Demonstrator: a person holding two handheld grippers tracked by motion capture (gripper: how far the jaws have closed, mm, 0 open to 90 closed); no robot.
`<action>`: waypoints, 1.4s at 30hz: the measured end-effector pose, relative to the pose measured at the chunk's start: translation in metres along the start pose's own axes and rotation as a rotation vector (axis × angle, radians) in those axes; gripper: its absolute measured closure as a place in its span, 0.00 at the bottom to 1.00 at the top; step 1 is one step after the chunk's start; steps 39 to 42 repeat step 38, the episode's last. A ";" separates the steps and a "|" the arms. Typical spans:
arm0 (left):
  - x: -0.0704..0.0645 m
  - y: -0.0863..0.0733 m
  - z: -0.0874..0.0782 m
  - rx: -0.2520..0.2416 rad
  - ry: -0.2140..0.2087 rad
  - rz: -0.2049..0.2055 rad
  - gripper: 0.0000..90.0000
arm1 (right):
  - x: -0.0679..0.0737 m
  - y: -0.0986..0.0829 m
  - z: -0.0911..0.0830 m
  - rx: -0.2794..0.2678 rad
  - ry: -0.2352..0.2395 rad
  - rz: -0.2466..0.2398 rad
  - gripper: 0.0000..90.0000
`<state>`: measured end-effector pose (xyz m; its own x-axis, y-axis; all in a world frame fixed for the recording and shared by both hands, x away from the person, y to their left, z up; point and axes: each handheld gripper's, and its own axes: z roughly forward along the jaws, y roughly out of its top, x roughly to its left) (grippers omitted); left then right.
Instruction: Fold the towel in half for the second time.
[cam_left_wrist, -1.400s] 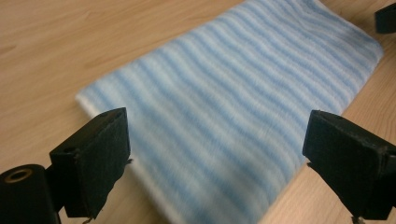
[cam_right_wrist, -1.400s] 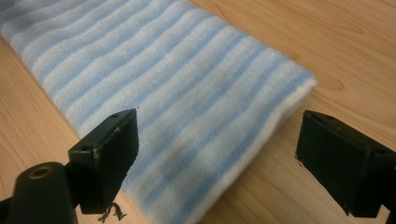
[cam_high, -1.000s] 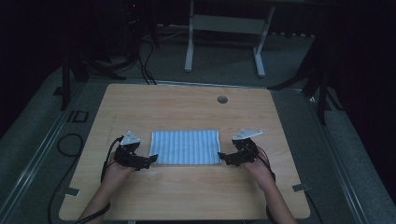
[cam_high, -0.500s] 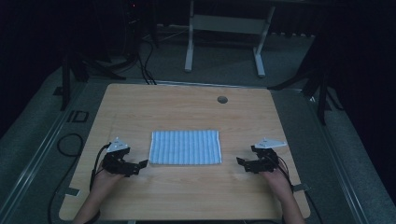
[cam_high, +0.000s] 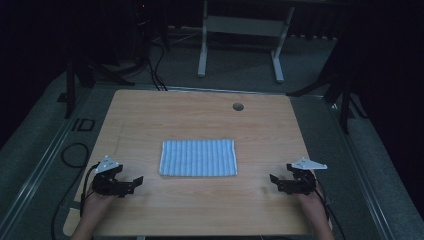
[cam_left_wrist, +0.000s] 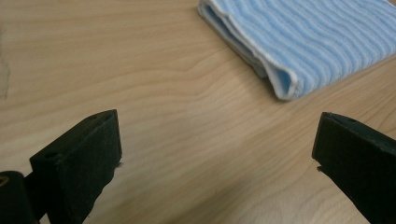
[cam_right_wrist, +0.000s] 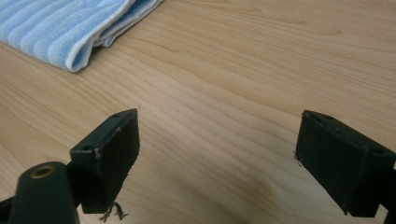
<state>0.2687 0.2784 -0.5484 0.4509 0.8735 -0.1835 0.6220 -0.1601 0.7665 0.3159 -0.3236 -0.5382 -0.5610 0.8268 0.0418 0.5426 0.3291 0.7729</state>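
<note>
The folded blue towel was left flat mid-tabletop, seemingly folded in 2. Both the left hand-held gripper and right hand-held gripper were parked well apart from it, jaws spread, nothing grasped. Folding looked finished; any further fold would need re-approaching the edges.

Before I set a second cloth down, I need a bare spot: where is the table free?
The table is bare beyond the folded blue towel, up to the round hole. Smaller bare strips lie between the towel and the left gripper, and between it and the right gripper. Only the near corners, where both hands rest, are crowded.
</note>
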 end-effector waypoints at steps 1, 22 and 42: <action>0.000 -0.002 -0.001 -0.005 0.006 -0.003 0.02 | 0.000 -0.001 -0.001 0.002 -0.005 -0.001 0.15; 0.001 -0.023 -0.026 -0.086 0.043 -0.041 0.02 | 0.009 -0.032 -0.031 -0.060 -0.066 0.028 0.15; 0.002 -0.025 -0.036 -0.172 0.137 -0.030 0.02 | -0.002 -0.042 -0.035 -0.153 -0.220 0.062 0.15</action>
